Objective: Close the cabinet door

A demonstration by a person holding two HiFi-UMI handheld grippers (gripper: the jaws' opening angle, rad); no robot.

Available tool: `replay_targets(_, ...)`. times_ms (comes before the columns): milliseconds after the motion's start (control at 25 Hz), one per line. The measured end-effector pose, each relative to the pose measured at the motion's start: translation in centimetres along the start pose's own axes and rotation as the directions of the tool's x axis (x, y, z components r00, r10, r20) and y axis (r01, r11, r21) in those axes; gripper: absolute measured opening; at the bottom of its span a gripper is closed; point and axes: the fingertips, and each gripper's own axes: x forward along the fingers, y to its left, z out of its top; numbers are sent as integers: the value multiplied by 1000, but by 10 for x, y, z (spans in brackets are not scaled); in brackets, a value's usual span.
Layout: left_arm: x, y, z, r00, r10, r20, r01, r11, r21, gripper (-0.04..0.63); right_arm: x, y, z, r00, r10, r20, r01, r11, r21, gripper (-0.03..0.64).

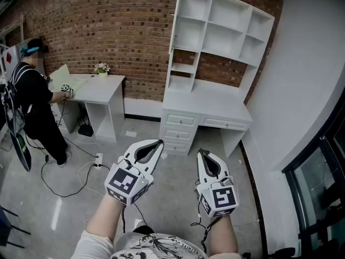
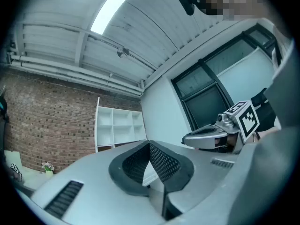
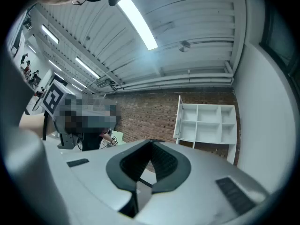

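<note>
A white desk [image 1: 207, 104] with an open shelf unit [image 1: 221, 28] stands against the brick wall, a few steps ahead. The cabinet door [image 1: 176, 20] is a thin white panel standing open at the unit's left edge; it also shows as cabinet door [image 3: 178, 118] and cabinet door [image 2: 97, 125]. My left gripper [image 1: 159, 142] and right gripper [image 1: 200, 152] are held side by side in front of me, well short of the desk. Both have their tips together and hold nothing. Seen along its jaws, the left gripper [image 2: 150, 144] is shut, and so is the right gripper [image 3: 151, 142].
Another person [image 1: 32, 99] stands at a smaller white desk [image 1: 99, 90] on the left, which bears a flower pot [image 1: 102, 69]. Cables and a power strip [image 1: 98, 159] lie on the grey floor. A white wall [image 1: 302, 90] and a dark window [image 1: 323, 182] run along the right.
</note>
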Motion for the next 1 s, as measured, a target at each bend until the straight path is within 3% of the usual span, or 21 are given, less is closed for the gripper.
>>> replay_targets(400,4,-22,-11,1000,-10,-23,10,1000,1,11,-18,-11,-11,1000,-6,3,6,999,46,3)
replay_targets(600,12,-23,-26,998,-13,-58,10,999,-48,12,-21,-22,-19,1000,-29,4,29,996,82,5)
replay_targets(1000,49,22,-70,997,-1,-73,-4,998,-66,12,30,-40,-57,999,-21,-41,24,998,57,5)
